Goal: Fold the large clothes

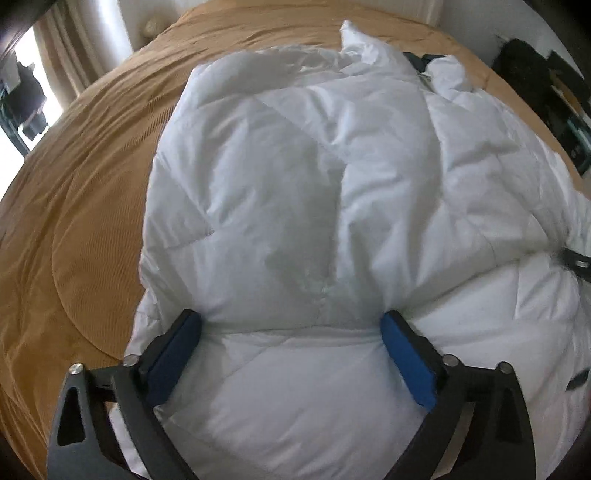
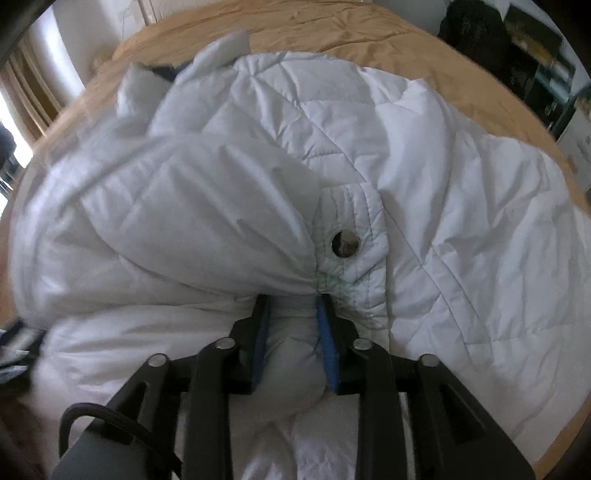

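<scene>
A white quilted puffer jacket (image 1: 314, 177) lies spread on a tan bedspread (image 1: 74, 206). My left gripper (image 1: 291, 321) stands wide open, its blue pads pressed around a thick bulge of the jacket near its lower edge. In the right wrist view the same jacket (image 2: 461, 229) shows a metal snap button (image 2: 345, 242) on its placket. My right gripper (image 2: 293, 302) is shut on a bunched fold of the jacket just below the snap. The tip of the right gripper also shows at the right edge of the left wrist view (image 1: 576, 258).
The tan bedspread (image 2: 369, 33) reaches around the jacket on the left and far sides. Curtains and a bright window (image 1: 55, 74) stand at the far left. Dark furniture and objects (image 1: 546, 85) stand beyond the bed's right edge.
</scene>
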{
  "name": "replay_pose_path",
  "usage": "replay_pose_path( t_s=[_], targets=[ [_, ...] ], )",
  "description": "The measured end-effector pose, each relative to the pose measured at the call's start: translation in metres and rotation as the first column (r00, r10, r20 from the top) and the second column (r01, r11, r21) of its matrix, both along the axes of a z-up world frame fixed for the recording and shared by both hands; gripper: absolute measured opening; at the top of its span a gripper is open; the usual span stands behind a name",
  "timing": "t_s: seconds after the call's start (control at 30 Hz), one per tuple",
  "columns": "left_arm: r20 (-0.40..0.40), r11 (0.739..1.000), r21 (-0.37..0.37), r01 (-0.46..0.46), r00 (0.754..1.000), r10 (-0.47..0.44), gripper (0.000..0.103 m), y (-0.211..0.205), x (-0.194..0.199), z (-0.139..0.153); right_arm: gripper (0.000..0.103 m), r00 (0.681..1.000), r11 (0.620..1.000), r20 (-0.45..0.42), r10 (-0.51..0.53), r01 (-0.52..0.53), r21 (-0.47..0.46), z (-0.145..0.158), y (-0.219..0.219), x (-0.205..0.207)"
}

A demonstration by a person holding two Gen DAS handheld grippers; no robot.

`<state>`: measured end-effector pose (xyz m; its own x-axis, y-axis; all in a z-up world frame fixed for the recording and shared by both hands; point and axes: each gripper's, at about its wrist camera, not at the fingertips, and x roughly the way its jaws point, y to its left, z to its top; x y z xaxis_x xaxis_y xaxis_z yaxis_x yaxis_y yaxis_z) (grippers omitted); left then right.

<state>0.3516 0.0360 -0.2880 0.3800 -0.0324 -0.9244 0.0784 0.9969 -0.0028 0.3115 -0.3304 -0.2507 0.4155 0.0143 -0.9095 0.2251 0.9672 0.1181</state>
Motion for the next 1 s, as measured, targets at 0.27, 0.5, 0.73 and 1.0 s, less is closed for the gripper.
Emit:
replay_pose_path(
  t_s=[0.27,0.5,0.73,1.0],
  targets=[
    [0.042,1.0,0.021,0.001,0.999,-0.002,0.103,0.002,-0.006,-0.002,0.087,0.91,0.923,0.166,-0.38,0.361,0.134,0.085,-0.152,-0.122],
    [0.061,1.0,0.011,0.0,0.998,-0.001,0.103,-0.002,-0.011,0.0,0.087,0.732,0.728,0.039,-0.68,0.668,0.153,0.05,-0.289,-0.216],
    [0.073,1.0,0.003,0.005,0.997,-0.005,0.103,0.0,-0.009,0.003,0.087,0.657,0.649,-0.025,-0.753,0.748,0.139,0.014,-0.347,-0.209],
    [0.077,1.0,0.0,0.004,0.997,-0.004,0.103,0.001,-0.012,0.003,0.026,0.604,0.57,0.054,-0.795,0.713,0.409,0.007,-0.365,-0.201]
  ],
)
